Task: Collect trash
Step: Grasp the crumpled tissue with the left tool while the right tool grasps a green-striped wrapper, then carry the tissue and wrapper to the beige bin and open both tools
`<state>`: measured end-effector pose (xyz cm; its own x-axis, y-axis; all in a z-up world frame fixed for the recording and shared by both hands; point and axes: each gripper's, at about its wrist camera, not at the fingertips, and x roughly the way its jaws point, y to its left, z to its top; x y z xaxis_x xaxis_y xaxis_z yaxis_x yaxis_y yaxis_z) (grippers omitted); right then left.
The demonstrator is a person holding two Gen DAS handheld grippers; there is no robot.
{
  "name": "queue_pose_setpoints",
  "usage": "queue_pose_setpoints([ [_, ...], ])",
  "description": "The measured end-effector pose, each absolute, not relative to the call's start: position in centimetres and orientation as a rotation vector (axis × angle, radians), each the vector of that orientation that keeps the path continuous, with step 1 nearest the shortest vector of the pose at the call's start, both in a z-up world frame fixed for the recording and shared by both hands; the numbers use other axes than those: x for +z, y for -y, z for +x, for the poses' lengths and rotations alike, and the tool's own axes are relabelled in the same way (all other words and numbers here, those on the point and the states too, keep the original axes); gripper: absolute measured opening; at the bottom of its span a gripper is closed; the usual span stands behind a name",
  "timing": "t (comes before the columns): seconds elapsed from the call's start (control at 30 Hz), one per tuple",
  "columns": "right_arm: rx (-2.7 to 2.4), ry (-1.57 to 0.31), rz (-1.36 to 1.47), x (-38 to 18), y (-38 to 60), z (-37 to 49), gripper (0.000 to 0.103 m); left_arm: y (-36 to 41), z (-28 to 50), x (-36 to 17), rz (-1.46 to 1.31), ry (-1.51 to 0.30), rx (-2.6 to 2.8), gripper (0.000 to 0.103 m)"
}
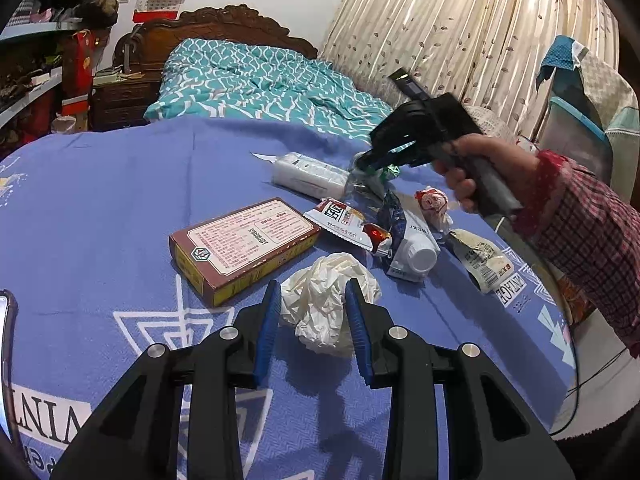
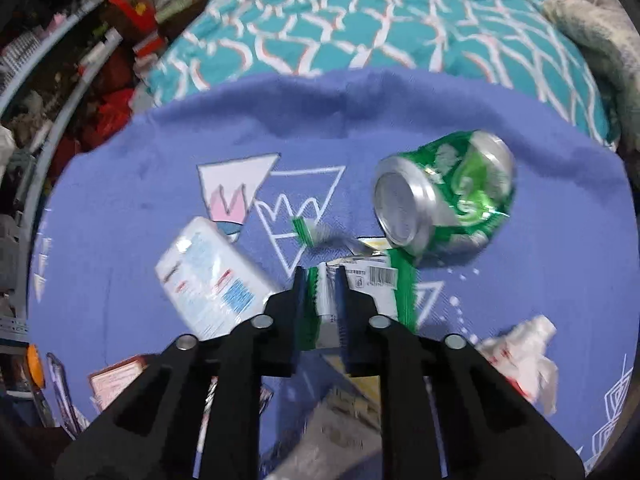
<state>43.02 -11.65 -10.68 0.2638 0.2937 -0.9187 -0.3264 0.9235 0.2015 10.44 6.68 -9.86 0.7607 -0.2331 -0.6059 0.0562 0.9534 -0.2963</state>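
My right claw (image 2: 322,280) is clamped on a green-and-white wrapper (image 2: 360,284), its lower part hidden behind my fingers. My left claw (image 1: 312,300) straddles the crumpled tissue (image 1: 320,304), part-open; contact unclear.

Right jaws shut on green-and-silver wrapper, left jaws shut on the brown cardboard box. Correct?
Half right. In the left wrist view the left gripper straddles the crumpled white tissue, not the brown cardboard box beside it. The right gripper does clamp the green-and-silver wrapper.
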Motion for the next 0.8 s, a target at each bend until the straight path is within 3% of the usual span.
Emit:
queue_pose_setpoints([
  [0.2, 0.556, -1.013, 0.064, -3.3, 14.0, 37.3, 0.014, -5.5, 10.1, -9.6, -0.209, -0.687, -0.136, 0.032],
  [0.4, 0.833, -0.93, 0.265, 0.9, 16.9, 28.6, 0.014, -5.3, 9.8, -9.7, -0.208, -0.711, -0.139, 0.032],
  [0.57, 0.959, -0.992, 0.422, -3.0, 19.4, 21.8, 0.014, -4.9, 9.6, -10.2, -0.23, -0.749, -0.167, 0.032],
  [0.8, 0.88, -1.138, 0.726, -13.4, 24.3, 18.9, 0.014, -4.6, 10.0, -10.9, -0.279, -0.798, -0.196, 0.032],
])
